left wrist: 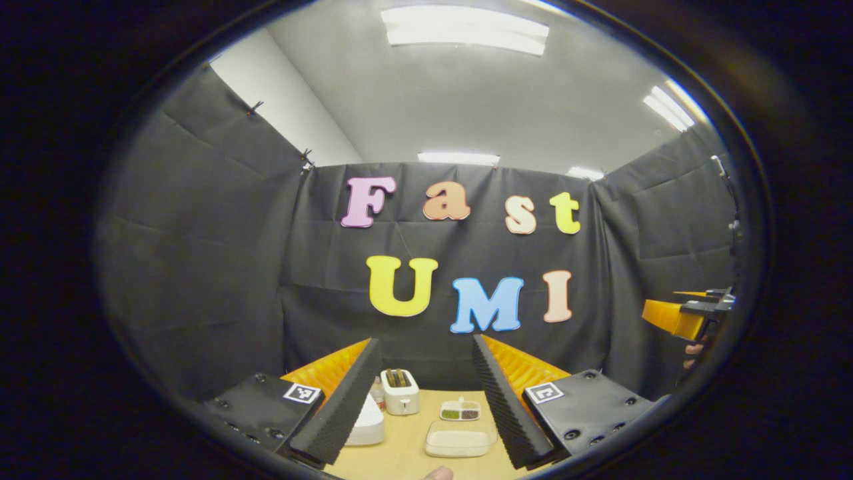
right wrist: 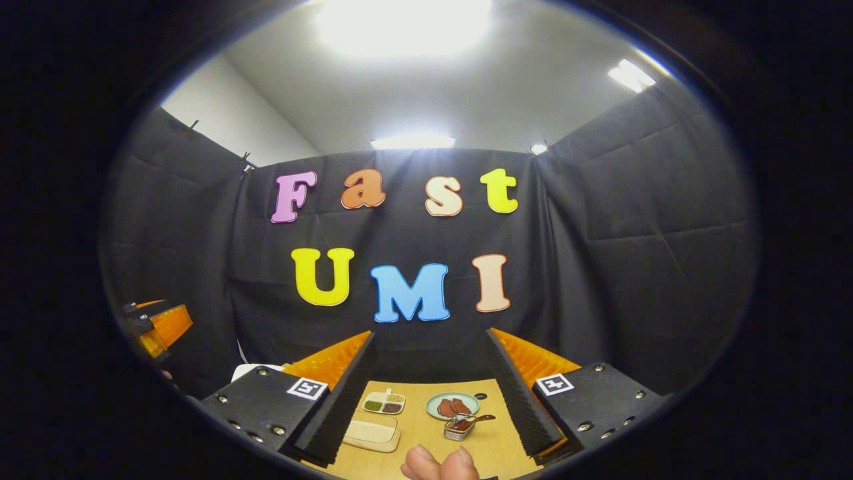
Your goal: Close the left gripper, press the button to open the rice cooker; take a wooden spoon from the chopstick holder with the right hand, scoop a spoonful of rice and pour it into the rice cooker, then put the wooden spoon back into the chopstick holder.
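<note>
— Rice cooker (left wrist: pixel 365 421) sits just left of the toaster (left wrist: pixel 400 392), partly behind a finger.
— Left gripper (left wrist: pixel 426 400) and right gripper (right wrist: pixel 430 393) both gape wide above the table (left wrist: pixel 406 460), gripping nothing.

Open air ahead; toaster (left wrist: pixel 400 392) and rice tray (left wrist: pixel 458 440) crowd the table (left wrist: pixel 400 460).

Table (left wrist: pixel 400 460): light wood-look top, smooth, matt. Toaster (left wrist: pixel 400 392): white casing, looks like glossy plastic. Rice box (left wrist: pixel 458 440): clear plastic, slight sheen. Left gripper (left wrist: pixel 424 380): finger pads (left wrist: pixel 336 417) ridged, matt, foam-like; bodies matt with metal screws. Small tin (right wrist: pixel 457 429): shiny metal. Plate (right wrist: pixel 452 405): smooth, glazed look. Booth wall (right wrist: pixel 633 253): matt creased cloth.
</note>
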`<move>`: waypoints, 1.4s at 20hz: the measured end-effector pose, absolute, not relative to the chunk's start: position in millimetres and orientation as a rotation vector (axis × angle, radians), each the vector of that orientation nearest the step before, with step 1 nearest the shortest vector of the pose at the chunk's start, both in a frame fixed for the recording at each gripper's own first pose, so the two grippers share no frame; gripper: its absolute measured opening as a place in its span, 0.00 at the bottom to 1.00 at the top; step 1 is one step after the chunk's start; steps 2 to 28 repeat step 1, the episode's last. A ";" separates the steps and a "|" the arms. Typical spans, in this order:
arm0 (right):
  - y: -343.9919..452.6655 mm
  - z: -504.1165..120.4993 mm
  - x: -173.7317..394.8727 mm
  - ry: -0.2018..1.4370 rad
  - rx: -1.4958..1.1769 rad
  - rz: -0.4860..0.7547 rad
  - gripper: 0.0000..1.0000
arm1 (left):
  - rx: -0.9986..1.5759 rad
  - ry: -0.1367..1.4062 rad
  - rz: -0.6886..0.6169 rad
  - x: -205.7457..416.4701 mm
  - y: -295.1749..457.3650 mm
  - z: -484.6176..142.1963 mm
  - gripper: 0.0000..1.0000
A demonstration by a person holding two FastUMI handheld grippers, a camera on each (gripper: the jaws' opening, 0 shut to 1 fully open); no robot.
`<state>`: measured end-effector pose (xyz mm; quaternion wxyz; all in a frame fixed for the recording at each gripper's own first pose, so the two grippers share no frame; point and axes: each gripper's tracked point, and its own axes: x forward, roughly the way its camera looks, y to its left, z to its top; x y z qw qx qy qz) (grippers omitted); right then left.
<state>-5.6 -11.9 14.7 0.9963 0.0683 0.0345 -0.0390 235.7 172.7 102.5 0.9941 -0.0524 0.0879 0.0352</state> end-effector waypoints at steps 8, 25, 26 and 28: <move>-9.7 14.4 -4.7 0.071 0.135 -0.076 0.98 | -0.112 0.177 0.070 236.7 174.1 102.1 0.92; -9.7 14.4 -4.7 0.071 0.135 -0.076 0.98 | -0.112 0.177 0.070 236.7 174.1 102.1 0.92; -9.7 14.4 -4.7 0.071 0.135 -0.076 0.98 | -0.112 0.177 0.070 236.7 174.1 102.1 0.92; -9.7 14.4 -4.7 0.071 0.135 -0.076 0.98 | -0.112 0.177 0.070 236.7 174.1 102.1 0.92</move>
